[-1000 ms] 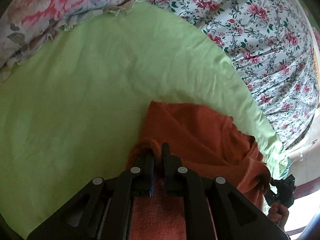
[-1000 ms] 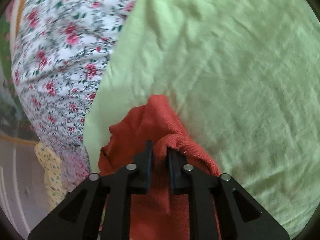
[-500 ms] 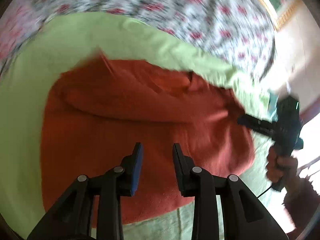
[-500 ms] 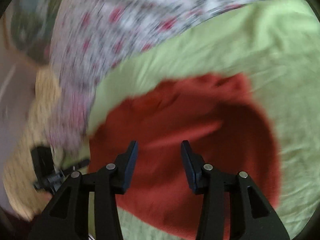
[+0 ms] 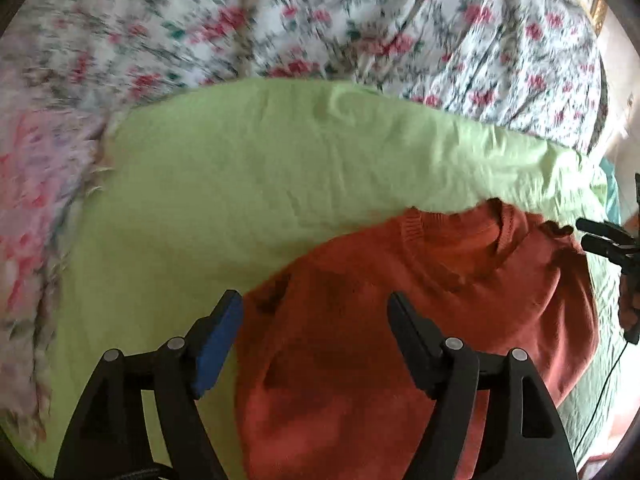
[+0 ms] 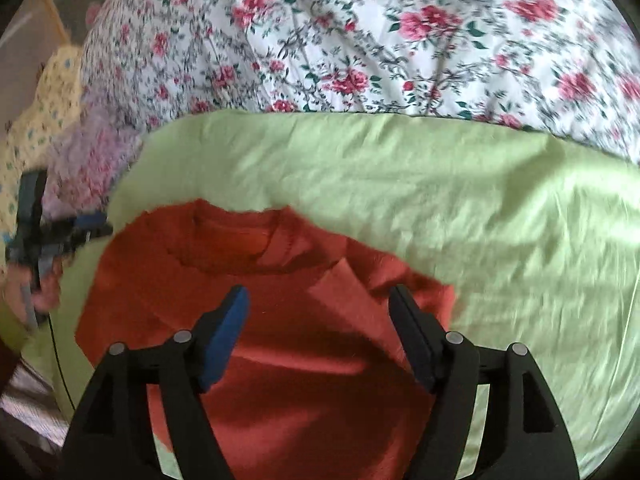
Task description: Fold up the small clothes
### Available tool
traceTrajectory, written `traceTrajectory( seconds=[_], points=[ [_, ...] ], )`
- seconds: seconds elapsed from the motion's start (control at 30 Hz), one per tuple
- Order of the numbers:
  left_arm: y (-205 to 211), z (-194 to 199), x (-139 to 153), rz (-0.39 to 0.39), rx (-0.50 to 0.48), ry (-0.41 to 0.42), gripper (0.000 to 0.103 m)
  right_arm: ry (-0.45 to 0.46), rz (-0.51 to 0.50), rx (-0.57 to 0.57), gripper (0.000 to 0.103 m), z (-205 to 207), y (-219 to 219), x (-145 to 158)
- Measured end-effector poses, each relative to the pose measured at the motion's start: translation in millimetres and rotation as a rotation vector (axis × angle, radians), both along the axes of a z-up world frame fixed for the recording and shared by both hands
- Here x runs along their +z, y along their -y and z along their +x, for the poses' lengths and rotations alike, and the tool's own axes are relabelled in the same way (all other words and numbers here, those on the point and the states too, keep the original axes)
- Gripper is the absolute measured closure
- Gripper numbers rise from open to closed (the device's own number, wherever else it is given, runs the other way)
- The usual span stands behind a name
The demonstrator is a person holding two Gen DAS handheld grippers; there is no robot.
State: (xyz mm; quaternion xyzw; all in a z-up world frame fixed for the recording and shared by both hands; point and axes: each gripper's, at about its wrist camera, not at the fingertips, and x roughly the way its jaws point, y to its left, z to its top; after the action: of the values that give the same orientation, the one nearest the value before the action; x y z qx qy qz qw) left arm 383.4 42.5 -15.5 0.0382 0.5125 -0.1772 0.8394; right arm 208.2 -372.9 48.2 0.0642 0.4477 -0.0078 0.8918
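A small rust-red knit top point(image 5: 400, 340) lies on a light green cloth point(image 5: 248, 184), neckline toward the far side. My left gripper point(image 5: 314, 300) is open and empty, hovering over the top's left part. In the right wrist view the same top point(image 6: 280, 312) lies on the green cloth point(image 6: 500, 216) with a folded flap at its right. My right gripper point(image 6: 318, 296) is open and empty above its middle. Each gripper shows at the edge of the other's view: the right one point(image 5: 608, 236), the left one point(image 6: 52, 232).
A floral bedsheet point(image 6: 360, 40) covers the bed beyond the green cloth, also in the left wrist view point(image 5: 360, 20). A pale pink floral fabric point(image 5: 28, 184) lies at the left. A yellow patterned fabric point(image 6: 44, 108) sits at the far left.
Both grippers were shut on bunched parts of the top a second ago. They have let go, opened wide and pulled back; the top now lies spread on the green cloth.
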Motion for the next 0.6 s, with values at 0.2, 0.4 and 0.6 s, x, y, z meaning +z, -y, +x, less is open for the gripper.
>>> traceTrajectory(
  seconds=[0.2,0.4,0.6],
  points=[
    [23,9,-39,0.09,-0.104,-0.078,0.04,-0.08,-0.057,0.074,0.039,14,-1,-24],
    [32,-16,-26,0.16,-0.12,0.076,0.095,-0.044,-0.056,0.055,0.096,9,3,-25],
    [20,-8,-13,0.149,0.054,0.172,0.096,0.145,0.122,-0.258,0.096,-4,61,0]
  ],
)
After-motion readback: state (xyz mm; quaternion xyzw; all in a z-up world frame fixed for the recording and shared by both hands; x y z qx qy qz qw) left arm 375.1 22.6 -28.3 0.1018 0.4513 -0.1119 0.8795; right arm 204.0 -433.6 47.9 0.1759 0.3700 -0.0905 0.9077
